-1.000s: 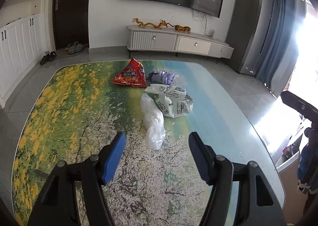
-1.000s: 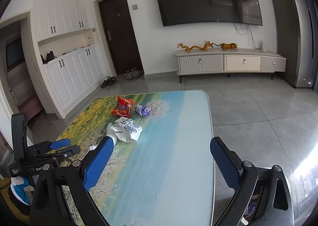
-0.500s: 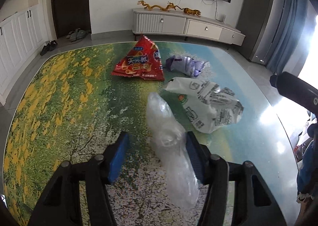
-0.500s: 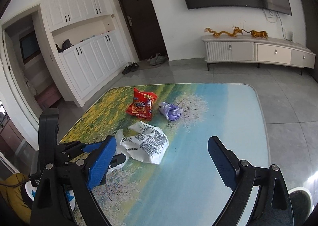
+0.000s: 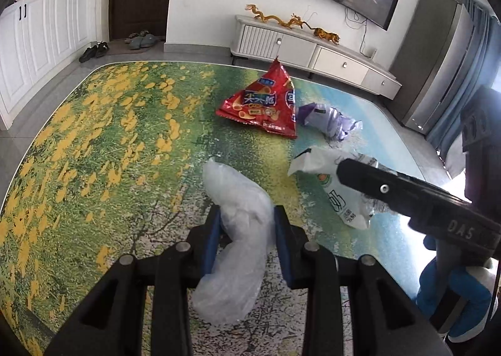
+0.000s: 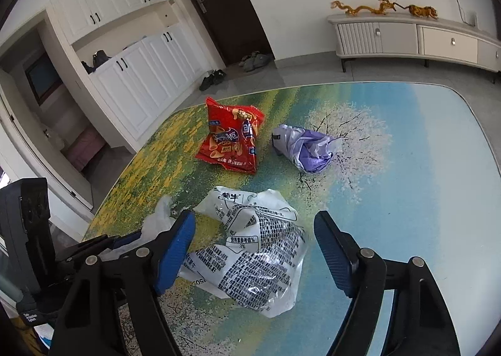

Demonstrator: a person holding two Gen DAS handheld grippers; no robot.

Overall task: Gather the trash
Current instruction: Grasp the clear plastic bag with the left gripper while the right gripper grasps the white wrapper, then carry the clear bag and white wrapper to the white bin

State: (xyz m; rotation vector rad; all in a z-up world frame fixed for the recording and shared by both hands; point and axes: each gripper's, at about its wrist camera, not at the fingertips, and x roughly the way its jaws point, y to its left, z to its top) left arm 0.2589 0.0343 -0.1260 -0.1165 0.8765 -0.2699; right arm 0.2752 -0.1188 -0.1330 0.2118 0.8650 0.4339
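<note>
The left tongs [image 5: 245, 224] are closing on a crumpled clear plastic bag [image 5: 239, 231], their blue pads pressing against its sides as it is lying on the tabletop [image 5: 94, 143], whose surface is printed with yellow flowers, a white blossoming tree and blue sky. The right tongs [image 6: 255, 249] are standing apart, having just been narrowing, with a white crumpled packet [image 6: 253, 249] lying between their fingers and not yet pinched on the right side; whether the left pad is touching it cannot be told. That packet is carrying dense black Chinese print, a nutrition table with "3%" legible, and two large characters at its upper edge. Beyond it a red snack bag [image 6: 231, 140] is lying flat, showing white Chinese lettering on a blue band and pictures of cone-shaped crisps. Just beside it on the right, a crushed purple and white wrapper [image 6: 305, 149] is resting apart from the others. In the left view, the right tool's black body is showing the letters "DAS" upside down.
</note>
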